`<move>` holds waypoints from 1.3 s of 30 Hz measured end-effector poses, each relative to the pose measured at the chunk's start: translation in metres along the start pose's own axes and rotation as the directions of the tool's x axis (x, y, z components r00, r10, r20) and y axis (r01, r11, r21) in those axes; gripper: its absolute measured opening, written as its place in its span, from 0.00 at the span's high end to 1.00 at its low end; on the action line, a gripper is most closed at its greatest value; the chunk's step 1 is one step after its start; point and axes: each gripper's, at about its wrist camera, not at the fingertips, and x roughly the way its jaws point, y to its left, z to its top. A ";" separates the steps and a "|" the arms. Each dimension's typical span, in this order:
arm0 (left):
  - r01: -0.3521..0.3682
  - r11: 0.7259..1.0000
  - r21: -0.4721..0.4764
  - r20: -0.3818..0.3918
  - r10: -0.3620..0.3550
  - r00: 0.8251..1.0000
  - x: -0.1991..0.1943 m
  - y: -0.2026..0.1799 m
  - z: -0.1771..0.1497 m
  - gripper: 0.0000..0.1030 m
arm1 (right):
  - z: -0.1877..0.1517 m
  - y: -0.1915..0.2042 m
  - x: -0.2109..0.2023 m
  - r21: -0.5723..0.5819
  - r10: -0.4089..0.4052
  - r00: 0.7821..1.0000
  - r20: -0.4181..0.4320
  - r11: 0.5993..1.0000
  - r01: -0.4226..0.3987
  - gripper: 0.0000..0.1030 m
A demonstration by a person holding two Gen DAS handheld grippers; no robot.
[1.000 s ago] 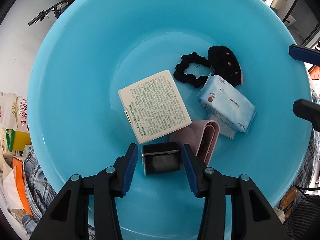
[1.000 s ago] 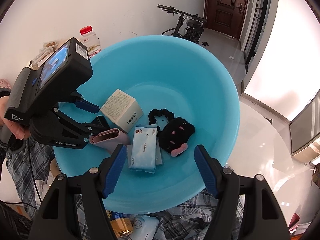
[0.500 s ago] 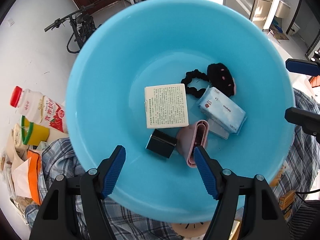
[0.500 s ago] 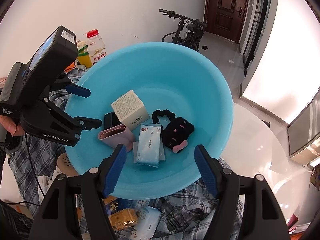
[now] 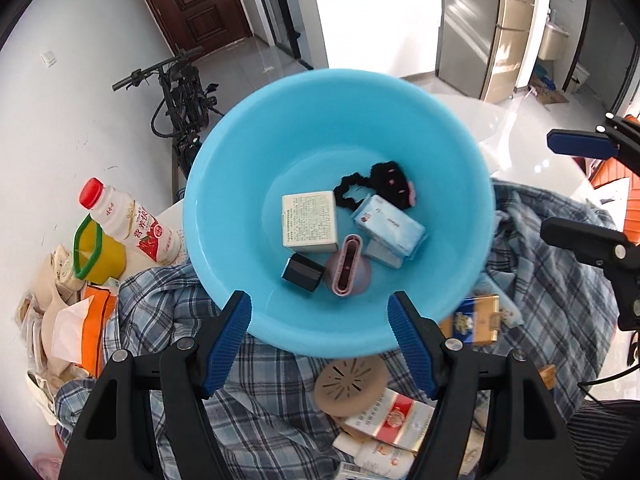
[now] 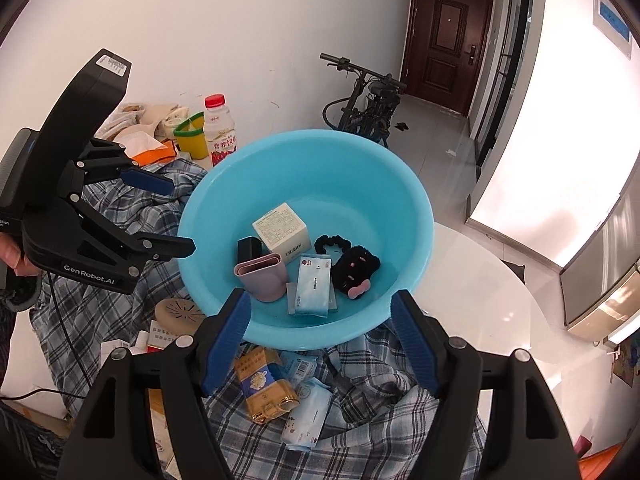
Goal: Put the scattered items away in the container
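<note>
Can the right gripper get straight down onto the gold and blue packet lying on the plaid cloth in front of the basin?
Probably yes: the right gripper is open and empty above the gold and blue packet, with nothing covering it.

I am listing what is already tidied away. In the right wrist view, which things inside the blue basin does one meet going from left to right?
Small black box → pink open-ended plastic case → pale blue tissue packet → black plush hair clip with a pink bow, all inside the blue plastic basin.
</note>
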 end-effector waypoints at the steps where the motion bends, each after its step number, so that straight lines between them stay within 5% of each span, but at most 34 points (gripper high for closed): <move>1: 0.007 1.000 -0.014 0.014 -0.007 1.000 -0.007 -0.002 -0.003 0.29 | -0.002 0.001 -0.006 0.002 -0.004 1.000 0.011 1.000 0.004 0.29; 10: 0.082 0.989 -0.123 0.169 -0.061 0.984 -0.079 -0.011 -0.036 0.24 | -0.024 0.014 -0.056 0.016 -0.033 0.996 0.085 0.999 0.031 0.28; 16: 0.095 0.982 -0.161 0.323 -0.038 0.946 -0.137 -0.019 -0.069 0.16 | -0.040 0.021 -0.088 0.034 -0.044 0.989 0.142 0.999 0.039 0.26; 22: 0.020 0.991 -0.135 0.410 0.037 0.911 -0.171 -0.043 -0.106 0.15 | -0.062 0.033 -0.118 0.046 -0.094 0.969 0.227 0.995 0.086 0.20; 26: -0.065 0.988 -0.139 0.493 0.126 0.861 -0.187 -0.061 -0.132 0.14 | -0.077 0.041 -0.137 0.079 -0.087 0.956 0.281 0.995 0.067 0.20; 33: -0.041 0.966 -0.254 0.590 0.188 0.786 -0.191 -0.070 -0.172 0.09 | -0.099 0.055 -0.164 0.128 -0.145 0.899 0.414 0.987 0.100 0.13; 39: -0.039 0.926 -0.376 0.694 0.309 0.650 -0.194 -0.072 -0.212 0.00 | -0.125 0.063 -0.164 0.172 -0.209 0.827 0.522 0.975 0.138 0.10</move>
